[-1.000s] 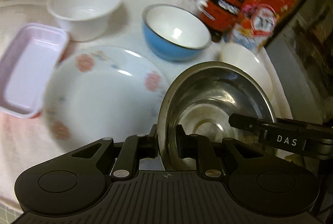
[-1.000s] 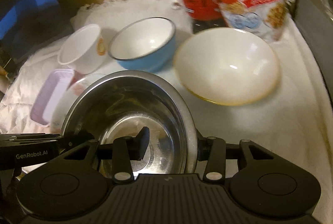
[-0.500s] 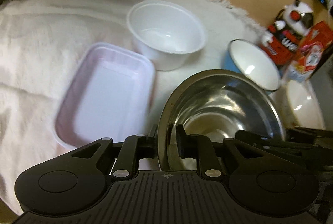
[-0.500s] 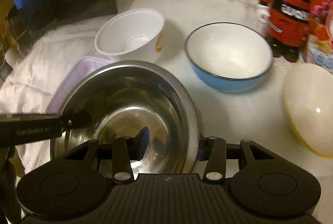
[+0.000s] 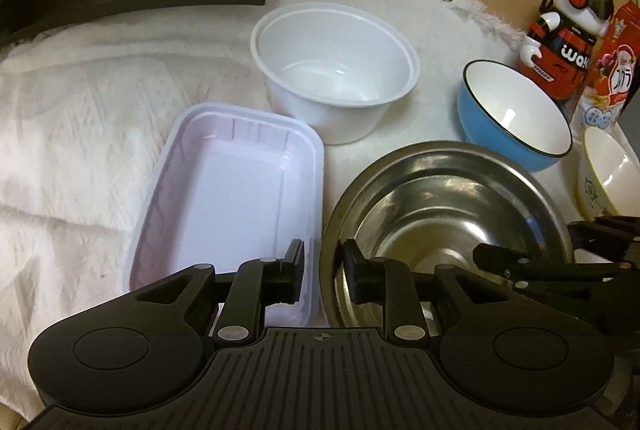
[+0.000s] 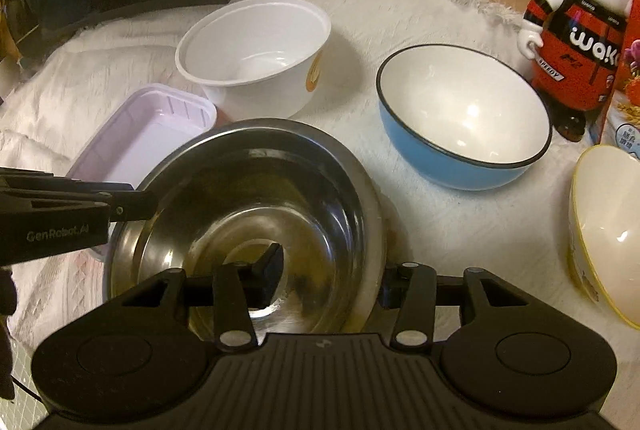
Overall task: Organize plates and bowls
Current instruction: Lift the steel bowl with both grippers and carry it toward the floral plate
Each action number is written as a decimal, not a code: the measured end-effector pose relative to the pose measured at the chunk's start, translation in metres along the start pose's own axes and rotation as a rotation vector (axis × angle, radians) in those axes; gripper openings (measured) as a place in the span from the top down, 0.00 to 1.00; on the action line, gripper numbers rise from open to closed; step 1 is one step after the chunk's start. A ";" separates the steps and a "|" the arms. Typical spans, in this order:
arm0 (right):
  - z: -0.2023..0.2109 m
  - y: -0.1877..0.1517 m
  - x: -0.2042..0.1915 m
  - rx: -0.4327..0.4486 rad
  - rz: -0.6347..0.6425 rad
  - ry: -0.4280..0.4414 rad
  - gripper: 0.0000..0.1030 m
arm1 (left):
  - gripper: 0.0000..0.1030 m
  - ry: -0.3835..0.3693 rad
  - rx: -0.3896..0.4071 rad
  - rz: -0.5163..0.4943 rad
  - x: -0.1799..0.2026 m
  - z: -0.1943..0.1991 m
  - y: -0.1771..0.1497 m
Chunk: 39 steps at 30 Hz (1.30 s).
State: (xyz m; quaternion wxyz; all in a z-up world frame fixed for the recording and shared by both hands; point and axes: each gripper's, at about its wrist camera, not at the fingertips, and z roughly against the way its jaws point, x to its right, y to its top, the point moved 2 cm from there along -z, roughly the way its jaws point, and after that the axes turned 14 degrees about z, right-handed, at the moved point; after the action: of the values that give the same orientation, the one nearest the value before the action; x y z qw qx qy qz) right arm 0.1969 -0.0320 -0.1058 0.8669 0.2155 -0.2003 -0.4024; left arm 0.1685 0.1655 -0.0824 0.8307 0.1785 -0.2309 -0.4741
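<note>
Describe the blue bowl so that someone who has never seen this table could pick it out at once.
Start at the white cloth covering the table and find the red and white robot toy at its far right. The blue bowl sits just left of that toy, upright and empty. It alone is blue outside, white inside, with a thin dark rim; the neighbouring bowls are white, cream or steel.

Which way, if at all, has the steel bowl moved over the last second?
Yes, leftward. In the right wrist view the steel bowl was in front of the blue bowl a second ago; now it is left of it, beside the lavender tray.
</note>
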 end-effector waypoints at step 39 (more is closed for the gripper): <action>0.038 -0.016 0.023 0.034 -0.297 -0.145 0.20 | 0.74 -0.196 -0.088 0.021 -0.019 0.018 0.008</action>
State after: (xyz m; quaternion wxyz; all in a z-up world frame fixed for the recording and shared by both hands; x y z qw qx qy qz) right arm 0.1813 -0.0675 -0.0788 0.7775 0.2279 -0.2352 -0.5370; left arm 0.1558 0.1845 -0.0669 0.8161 0.0922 -0.2916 -0.4904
